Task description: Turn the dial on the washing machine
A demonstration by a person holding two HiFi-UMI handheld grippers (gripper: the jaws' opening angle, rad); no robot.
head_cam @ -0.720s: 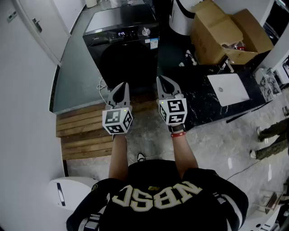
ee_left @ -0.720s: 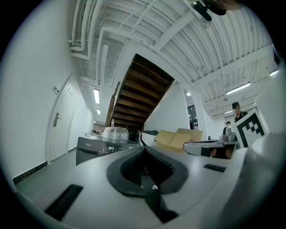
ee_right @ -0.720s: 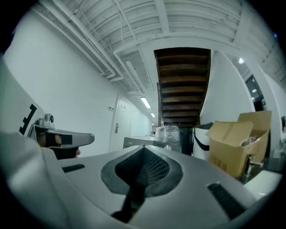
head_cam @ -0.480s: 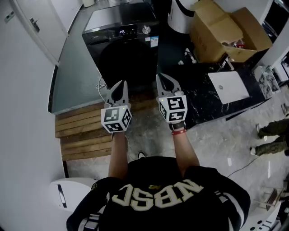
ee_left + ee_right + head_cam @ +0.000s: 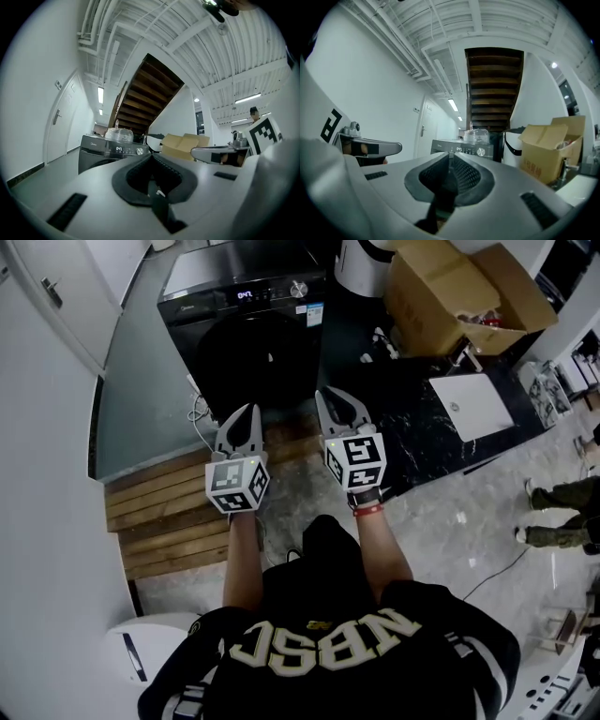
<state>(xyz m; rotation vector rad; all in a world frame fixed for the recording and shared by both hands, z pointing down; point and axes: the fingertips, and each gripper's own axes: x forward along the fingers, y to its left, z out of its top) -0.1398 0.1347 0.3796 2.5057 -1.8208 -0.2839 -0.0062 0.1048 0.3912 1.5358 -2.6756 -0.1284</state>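
Note:
A black washing machine (image 5: pixel 246 329) stands ahead at the top of the head view, its silver dial (image 5: pixel 298 289) at the right of the lit control panel. Both grippers are held level, side by side, well short of it. My left gripper (image 5: pixel 247 410) is shut with nothing in it. My right gripper (image 5: pixel 325 394) is also shut and empty. The left gripper view shows the machine (image 5: pixel 105 154) and dial (image 5: pixel 139 151) far beyond the closed tips (image 5: pixel 151 156). Past the closed tips (image 5: pixel 451 153) in the right gripper view, the dial (image 5: pixel 480 151) is just as distant.
Wooden planks (image 5: pixel 159 512) lie on the floor to the left. A black marble counter (image 5: pixel 422 442) with a white laptop (image 5: pixel 472 404) is on the right, open cardboard boxes (image 5: pixel 459 292) behind it. A clear plastic tub (image 5: pixel 476 136) sits on the machine. A person's legs (image 5: pixel 561 512) are at far right.
The person has stepped forward, so the washing machine, planks and counter have slid in the head view. Both grippers stay shut and side by side.

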